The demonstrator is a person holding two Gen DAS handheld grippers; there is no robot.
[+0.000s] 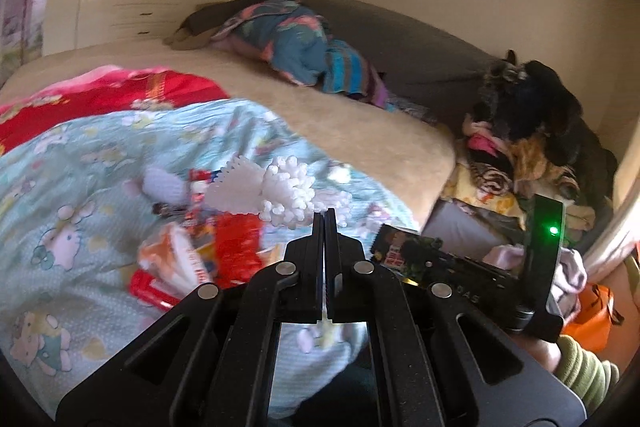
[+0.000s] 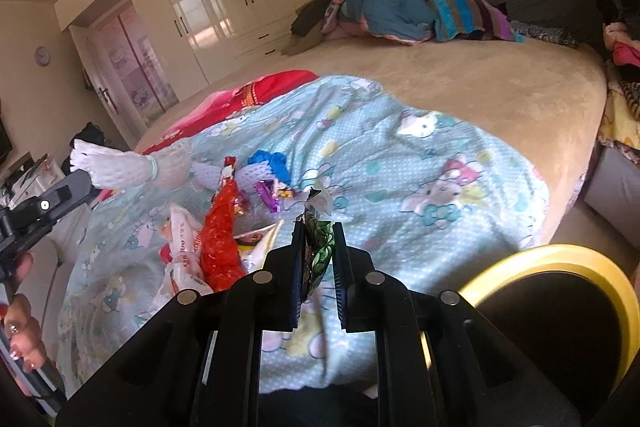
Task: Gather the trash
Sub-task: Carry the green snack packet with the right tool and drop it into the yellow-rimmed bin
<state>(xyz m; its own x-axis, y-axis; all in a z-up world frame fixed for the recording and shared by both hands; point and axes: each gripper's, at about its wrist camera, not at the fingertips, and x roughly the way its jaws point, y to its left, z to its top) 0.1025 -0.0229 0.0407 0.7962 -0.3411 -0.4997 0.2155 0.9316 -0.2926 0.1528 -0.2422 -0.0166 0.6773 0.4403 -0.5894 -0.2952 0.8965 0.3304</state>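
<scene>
1. Left wrist view: your left claw is clenched on the white foam net, lifted above the blue quilt. Beyond it, the right claw carries a wrapper.
2. Right wrist view: your right claw pinches a green wrapper beside the yellow-rimmed bin. The red wrapper, white packet and purple scraps remain on the quilt, so most collecting seems left.

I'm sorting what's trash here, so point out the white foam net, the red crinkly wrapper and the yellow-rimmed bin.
white foam net [image 1: 280, 187]: left wrist view, its frilly middle.
red crinkly wrapper [image 2: 219, 231]: right wrist view, middle of its body.
yellow-rimmed bin [image 2: 560, 254]: right wrist view, top of the yellow rim.
</scene>
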